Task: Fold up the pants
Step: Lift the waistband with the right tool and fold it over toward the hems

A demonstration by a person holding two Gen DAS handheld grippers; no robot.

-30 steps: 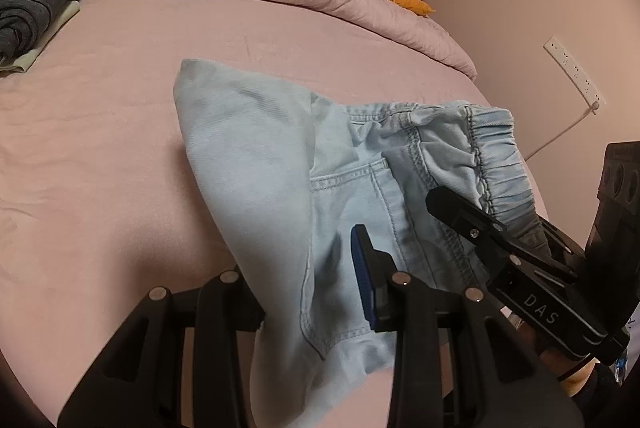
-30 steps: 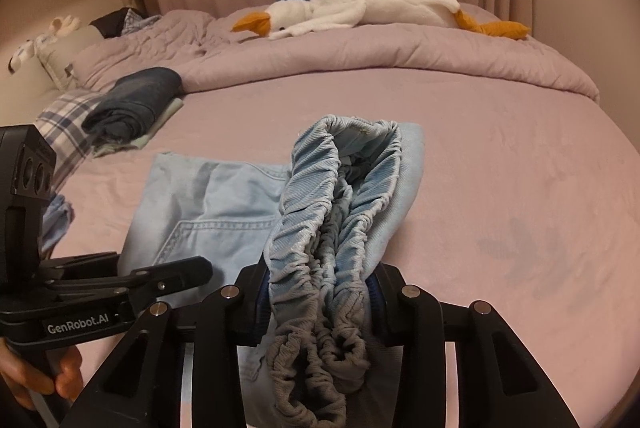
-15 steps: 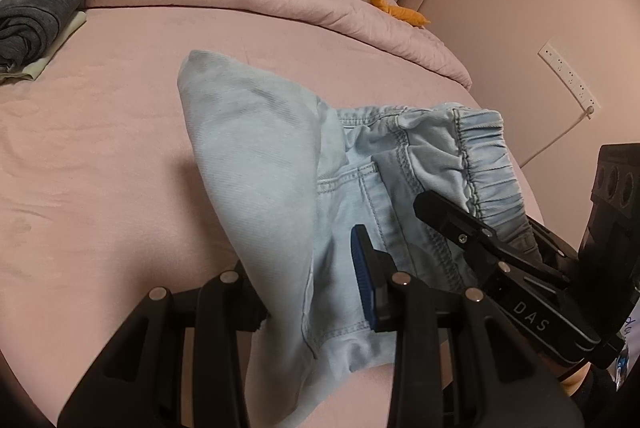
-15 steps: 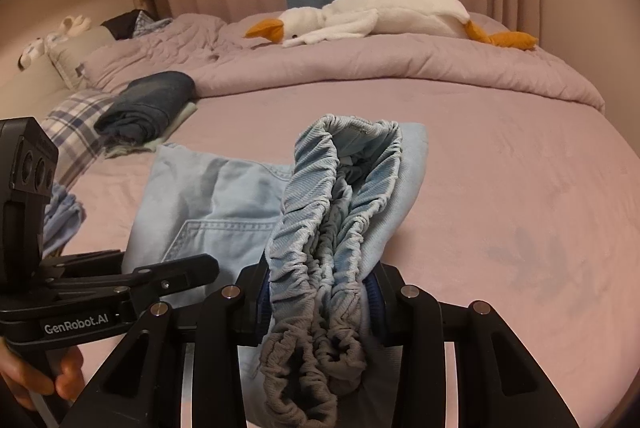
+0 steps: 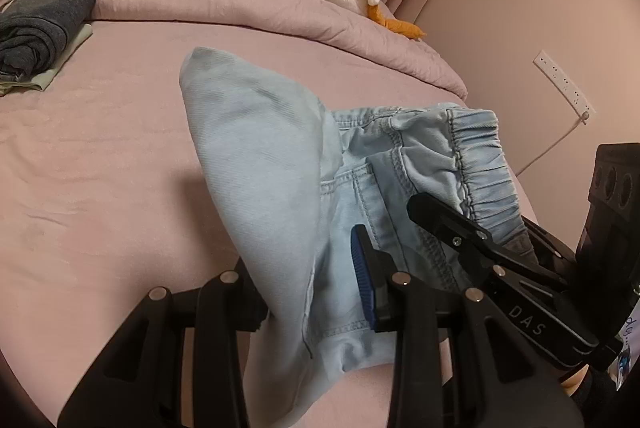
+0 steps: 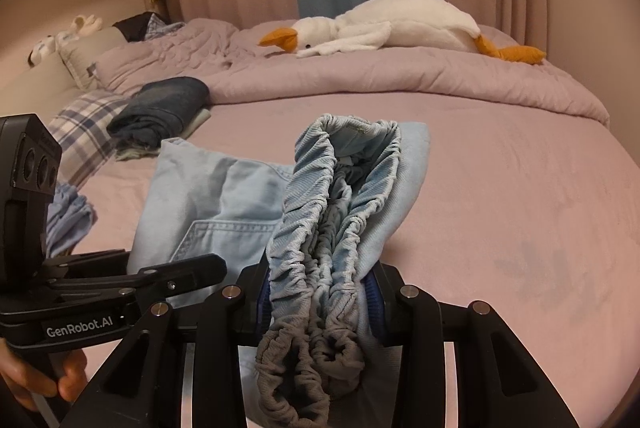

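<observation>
Pants (image 5: pixel 272 164) in pale denim hang above the pink bed (image 5: pixel 100 168), folded cloth clenched between the left gripper's (image 5: pixel 316 292) jaws, bunched elastic waistband between the right gripper's (image 6: pixel 320 300).

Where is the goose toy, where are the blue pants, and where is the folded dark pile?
goose toy (image 6: pixel 400 24), right wrist view, on its white body.
blue pants (image 5: pixel 256 156), left wrist view, on the lifted plain leg panel.
folded dark pile (image 6: pixel 168 104), right wrist view, on its top fold.
</observation>
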